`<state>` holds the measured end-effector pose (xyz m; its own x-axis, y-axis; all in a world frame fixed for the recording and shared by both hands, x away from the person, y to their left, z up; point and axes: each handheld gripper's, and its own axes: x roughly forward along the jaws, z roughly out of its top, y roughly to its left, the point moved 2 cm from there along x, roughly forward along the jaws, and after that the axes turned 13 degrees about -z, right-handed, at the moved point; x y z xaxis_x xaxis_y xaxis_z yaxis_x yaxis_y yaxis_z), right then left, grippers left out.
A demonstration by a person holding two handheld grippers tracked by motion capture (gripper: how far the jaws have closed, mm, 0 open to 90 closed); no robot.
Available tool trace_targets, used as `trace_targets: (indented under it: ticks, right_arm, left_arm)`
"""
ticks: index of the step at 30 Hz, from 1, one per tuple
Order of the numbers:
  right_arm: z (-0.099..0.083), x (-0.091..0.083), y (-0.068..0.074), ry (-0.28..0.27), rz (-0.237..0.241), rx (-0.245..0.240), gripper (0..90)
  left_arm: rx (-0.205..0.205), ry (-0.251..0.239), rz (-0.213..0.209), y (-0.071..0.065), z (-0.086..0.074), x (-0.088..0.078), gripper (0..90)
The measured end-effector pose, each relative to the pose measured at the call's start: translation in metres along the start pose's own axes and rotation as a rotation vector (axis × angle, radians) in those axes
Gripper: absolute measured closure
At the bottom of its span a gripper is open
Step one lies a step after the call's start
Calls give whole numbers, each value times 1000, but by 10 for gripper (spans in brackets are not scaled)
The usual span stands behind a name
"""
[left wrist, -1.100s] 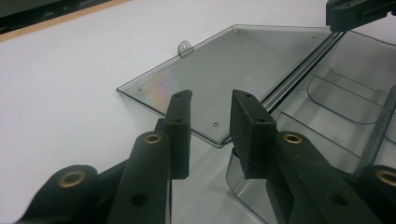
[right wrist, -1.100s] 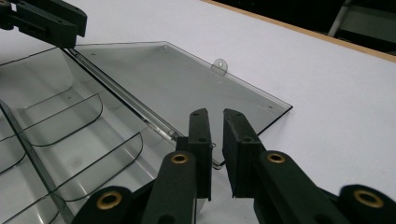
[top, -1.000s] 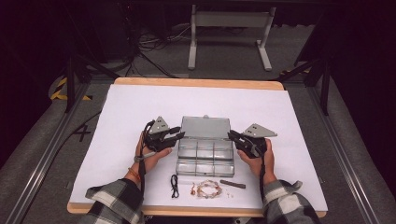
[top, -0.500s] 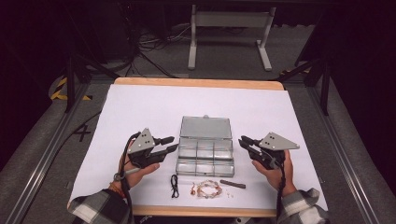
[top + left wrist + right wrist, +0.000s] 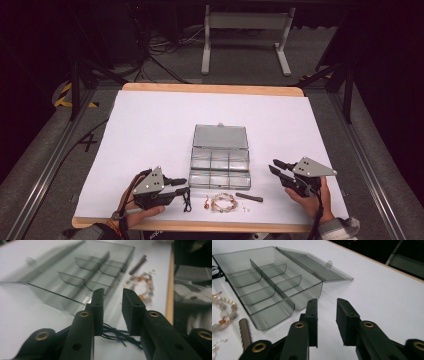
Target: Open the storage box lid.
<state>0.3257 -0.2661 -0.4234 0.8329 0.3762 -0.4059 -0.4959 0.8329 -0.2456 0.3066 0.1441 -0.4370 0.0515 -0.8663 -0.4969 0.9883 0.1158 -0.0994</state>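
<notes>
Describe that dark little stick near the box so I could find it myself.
Start at the clear compartment box in the middle of the white table. Along the table's near edge in front of it lies a row of small things. The stick is rightmost: straight, dark and ridged, right of the beaded bracelet.

Each hand carries a black two-jaw tool: the left gripper (image 5: 181,186) and the right gripper (image 5: 275,166) each bear a grey three-cornered plate on top, the left one marked by small dark dots. The jaws are matte black, flat-faced blocks on arms with brass-ringed holes. A dark cable trails from each. Grey cuffs show at both wrists
</notes>
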Motion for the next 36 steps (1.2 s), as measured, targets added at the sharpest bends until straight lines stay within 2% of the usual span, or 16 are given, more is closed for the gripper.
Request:
trace_targets:
  ticks: [1,2,7,10,13,14,16,18,20,22,25,31,36]
  right_arm:
    - [-7,-1,2,4,20,-1,684]
    - [-10,-2,3,13,19,-18,671]
    - [-19,-4,4,19,11,-19,624]
    - [-25,-1,3,30,-5,-11,558]
    - [-27,4,4,42,-19,-10,514]
    - [-27,5,4,43,-25,-16,502]
    - [-28,6,5,44,-29,-15,486]
    - [-29,7,5,44,-34,-14,467]
    - [-29,9,4,52,-48,-15,424]
    - [-30,10,3,62,-59,-13,412]
    - [-29,11,3,60,-71,-14,397]
    - [-29,11,2,60,-83,-5,371]
    - [-29,12,2,62,-86,-14,362]
  left_arm:
    - [2,14,-4,-2,-1,3,756]
    - [23,40,-30,-6,-1,8,766]
    - [39,51,-64,-12,2,18,771]
    - [24,47,-93,-14,6,29,763]
    - [41,99,-112,-17,5,41,749]
    - [34,107,-117,-17,4,45,746]
    - [37,130,-109,-17,5,49,731]
    - [31,124,-114,-17,6,50,711]
    - [31,137,-91,-16,6,51,703]
    - [7,131,-100,-13,6,54,711]
    - [9,149,-97,-12,5,57,716]
    - [9,165,-122,-14,5,66,717]
    - [16,202,-111,-12,2,72,725]
